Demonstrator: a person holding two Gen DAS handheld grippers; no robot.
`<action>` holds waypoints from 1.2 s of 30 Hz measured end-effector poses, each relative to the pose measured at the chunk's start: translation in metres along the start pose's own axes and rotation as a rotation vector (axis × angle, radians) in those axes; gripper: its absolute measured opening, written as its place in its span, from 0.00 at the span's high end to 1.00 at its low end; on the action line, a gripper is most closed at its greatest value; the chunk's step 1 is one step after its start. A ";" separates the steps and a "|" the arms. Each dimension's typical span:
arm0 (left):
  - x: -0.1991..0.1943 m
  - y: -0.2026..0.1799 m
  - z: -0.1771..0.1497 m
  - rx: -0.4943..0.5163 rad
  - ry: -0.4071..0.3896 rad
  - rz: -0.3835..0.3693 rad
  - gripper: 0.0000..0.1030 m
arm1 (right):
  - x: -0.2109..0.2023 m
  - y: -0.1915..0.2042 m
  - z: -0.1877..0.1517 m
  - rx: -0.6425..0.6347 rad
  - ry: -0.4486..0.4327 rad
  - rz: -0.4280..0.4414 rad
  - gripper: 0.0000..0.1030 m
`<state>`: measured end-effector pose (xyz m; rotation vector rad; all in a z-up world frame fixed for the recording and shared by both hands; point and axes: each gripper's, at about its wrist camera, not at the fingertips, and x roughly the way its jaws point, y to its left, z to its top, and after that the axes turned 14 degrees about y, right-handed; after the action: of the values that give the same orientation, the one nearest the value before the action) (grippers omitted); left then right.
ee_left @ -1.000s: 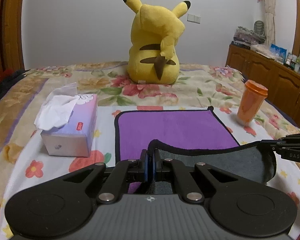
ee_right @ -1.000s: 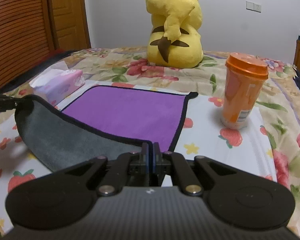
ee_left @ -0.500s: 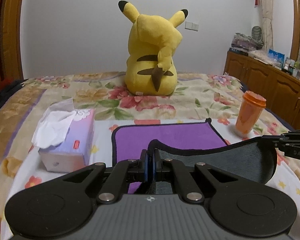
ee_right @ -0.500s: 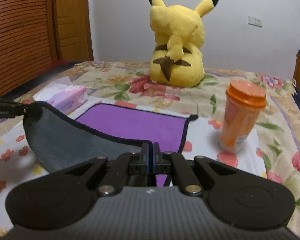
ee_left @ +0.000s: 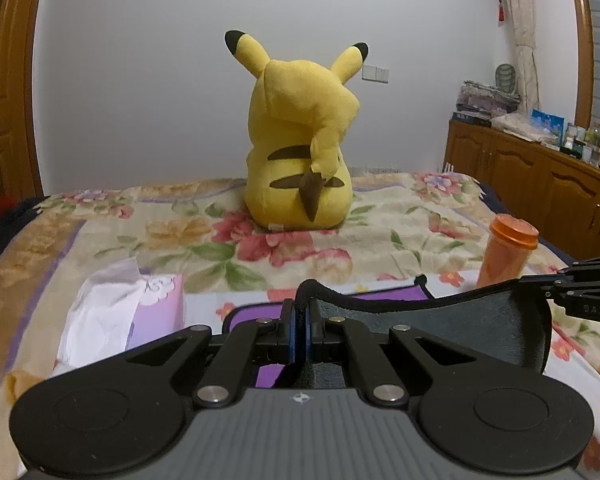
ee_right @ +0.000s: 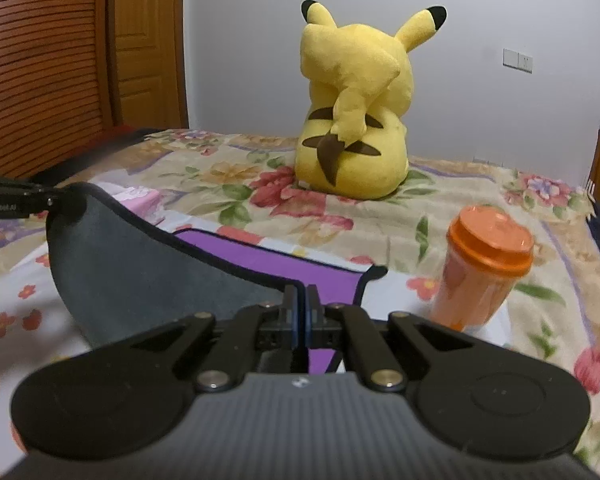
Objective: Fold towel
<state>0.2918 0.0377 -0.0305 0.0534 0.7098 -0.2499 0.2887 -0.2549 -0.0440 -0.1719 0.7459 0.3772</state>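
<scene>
Both tongs are clamped on the towel's [ee_right: 152,276] near corners: left tongs [ee_left: 300,320], right tongs [ee_right: 301,312]. The towel's grey underside hangs lifted in front of the Pikachu plush [ee_left: 300,148], its purple part on the bed [ee_left: 400,216]. Right tongs read "DAS".

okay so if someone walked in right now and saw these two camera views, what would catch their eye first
Probably the big yellow Pikachu plush, sitting with its back to the cameras at the far end of the floral bed. Next, the towel, purple on top and gray underneath, its near edge lifted between the left gripper and right gripper. An orange cup stands right of it.
</scene>
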 end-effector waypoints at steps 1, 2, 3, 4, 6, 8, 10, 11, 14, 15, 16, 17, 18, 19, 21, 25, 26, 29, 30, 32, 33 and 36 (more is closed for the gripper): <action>0.002 0.000 0.002 -0.003 -0.008 0.006 0.93 | 0.000 -0.001 0.003 -0.006 -0.004 -0.004 0.96; 0.003 0.000 0.003 -0.007 -0.019 0.017 0.93 | 0.002 -0.002 0.005 -0.011 -0.007 -0.010 0.96; 0.004 0.001 0.005 -0.012 -0.032 0.028 0.93 | 0.003 -0.003 0.007 -0.015 -0.012 -0.016 0.96; 0.006 0.001 0.007 -0.014 -0.039 0.034 0.93 | 0.004 -0.004 0.010 -0.018 -0.015 -0.017 0.96; 0.009 0.001 0.011 -0.008 -0.050 0.050 0.93 | 0.008 -0.006 0.015 -0.023 -0.021 -0.023 0.96; 0.013 0.000 0.014 -0.002 -0.058 0.052 0.93 | 0.011 -0.007 0.020 -0.031 -0.028 -0.031 0.96; 0.017 0.000 0.017 0.006 -0.064 0.061 0.93 | 0.016 -0.008 0.025 -0.032 -0.037 -0.034 0.96; 0.019 0.000 0.018 0.007 -0.066 0.064 0.93 | 0.017 -0.009 0.027 -0.033 -0.041 -0.035 0.96; 0.026 0.003 0.023 0.000 -0.062 0.064 0.93 | 0.024 -0.009 0.033 -0.039 -0.050 -0.041 0.96; 0.029 0.004 0.024 -0.002 -0.057 0.063 0.93 | 0.026 -0.008 0.035 -0.043 -0.052 -0.044 0.96; 0.032 0.005 0.025 -0.005 -0.056 0.064 0.93 | 0.028 -0.008 0.036 -0.047 -0.053 -0.048 0.96; 0.034 0.005 0.025 -0.006 -0.054 0.065 0.93 | 0.031 -0.008 0.037 -0.050 -0.056 -0.050 0.96; 0.036 0.006 0.026 -0.008 -0.055 0.067 0.93 | 0.033 -0.009 0.039 -0.052 -0.058 -0.053 0.96; 0.039 0.007 0.027 -0.010 -0.055 0.067 0.93 | 0.035 -0.009 0.040 -0.056 -0.061 -0.058 0.96; 0.046 0.008 0.028 -0.012 -0.052 0.069 0.93 | 0.040 -0.009 0.043 -0.057 -0.063 -0.068 0.96; 0.059 0.011 0.033 -0.016 -0.048 0.071 0.93 | 0.053 -0.012 0.047 -0.049 -0.060 -0.090 0.96; 0.063 0.012 0.034 -0.017 -0.045 0.072 0.93 | 0.057 -0.013 0.047 -0.046 -0.058 -0.098 0.96; 0.076 0.016 0.036 -0.029 -0.038 0.077 0.93 | 0.067 -0.014 0.047 -0.049 -0.052 -0.113 0.96; 0.081 0.018 0.035 -0.038 -0.035 0.072 0.93 | 0.071 -0.013 0.047 -0.056 -0.047 -0.121 0.96; 0.091 0.023 0.034 -0.056 -0.015 0.064 0.93 | 0.080 -0.011 0.046 -0.081 -0.035 -0.140 0.96; 0.096 0.024 0.032 -0.064 -0.007 0.066 0.93 | 0.085 -0.010 0.045 -0.092 -0.029 -0.144 0.96; 0.109 0.029 0.028 -0.081 0.016 0.074 0.93 | 0.098 -0.010 0.042 -0.112 -0.008 -0.158 0.96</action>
<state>0.3967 0.0396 -0.0812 0.0045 0.7316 -0.1504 0.3844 -0.2254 -0.0809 -0.3326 0.6985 0.2694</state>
